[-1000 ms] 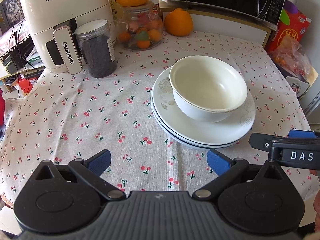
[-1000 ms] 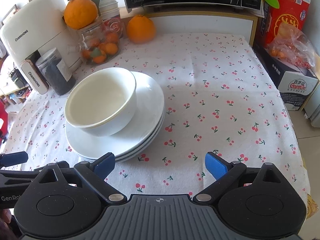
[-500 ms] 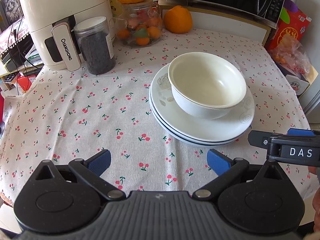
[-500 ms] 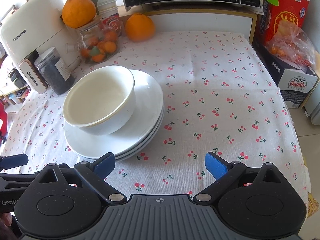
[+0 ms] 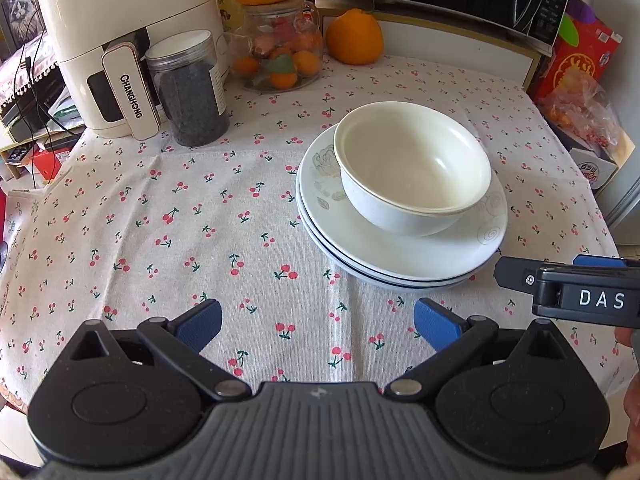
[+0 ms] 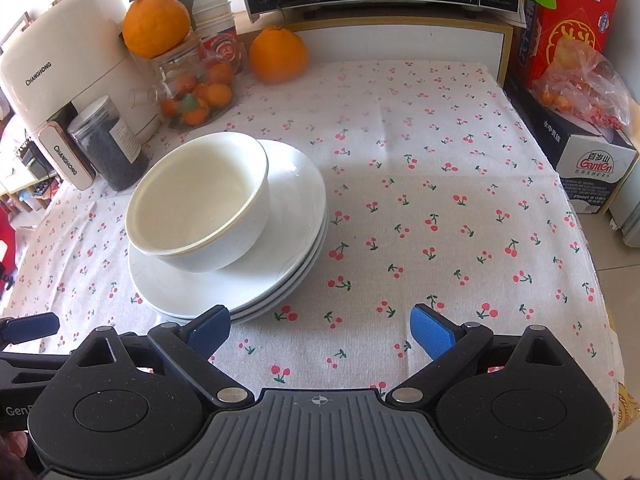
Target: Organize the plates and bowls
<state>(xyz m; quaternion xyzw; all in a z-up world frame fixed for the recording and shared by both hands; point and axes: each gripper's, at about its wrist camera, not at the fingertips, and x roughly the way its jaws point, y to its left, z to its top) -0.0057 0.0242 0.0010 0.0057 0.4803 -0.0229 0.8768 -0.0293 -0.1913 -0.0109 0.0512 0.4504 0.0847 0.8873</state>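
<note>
From the left wrist, the left gripper (image 5: 316, 322) hovers low over the cherry-print cloth (image 5: 160, 216) with its blue pads spread wide and nothing between them. Ahead and to the right a white bowl (image 5: 412, 168) sits on a stack of white plates (image 5: 400, 252) (the top one has a faint floral print, a lower one a dark rim line). The bowl rests toward the far side of the stack. The right gripper (image 5: 560, 276) pokes in from the right edge, just beside the plates' near rim; whether it is spread cannot be told here. At the back stand a white air fryer (image 5: 120, 40), a jar (image 5: 188, 92) of dark contents, a glass jar (image 5: 280, 56) of small fruit, and an orange (image 5: 352, 36). From the right wrist, the right gripper (image 6: 320, 334) is likewise spread and empty, its left pad (image 6: 208, 332) close to the near edge of the plates (image 6: 248, 292). The bowl (image 6: 200, 200) sits left of centre on them. A tip of the left gripper (image 6: 30, 328) shows at the left edge.
</note>
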